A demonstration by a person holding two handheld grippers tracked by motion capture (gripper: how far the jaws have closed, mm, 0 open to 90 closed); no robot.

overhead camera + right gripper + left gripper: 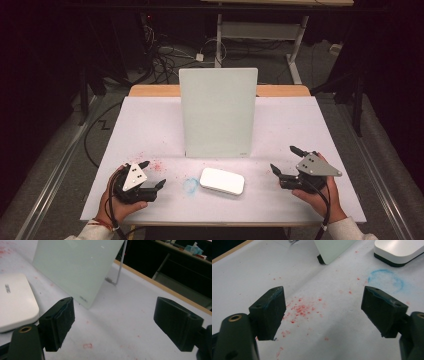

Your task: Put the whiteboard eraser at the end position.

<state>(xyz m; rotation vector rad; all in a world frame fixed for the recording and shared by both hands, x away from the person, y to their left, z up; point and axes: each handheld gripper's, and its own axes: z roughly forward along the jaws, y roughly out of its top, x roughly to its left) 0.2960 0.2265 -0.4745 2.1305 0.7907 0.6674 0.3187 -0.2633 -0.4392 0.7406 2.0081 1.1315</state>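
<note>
A pale green glass board [218,112] stands upright on the white table [150,125], leaning back on a metal stand. In front of it lies a flat white rounded eraser block [222,180] with a dark underside. My left gripper [152,174] rests at the table's front left, open and empty, over red specks [302,308]. My right gripper [286,160] sits at the front right, open and empty, right of the eraser block [15,305]. The board [75,265] shows ahead of it.
A blue ring smear [190,185] marks the table just left of the eraser block. Red crumbs [155,164] are scattered near the left gripper. A wooden edge [150,90] runs along the table's far side. Cables and desk legs [220,35] lie on the floor beyond.
</note>
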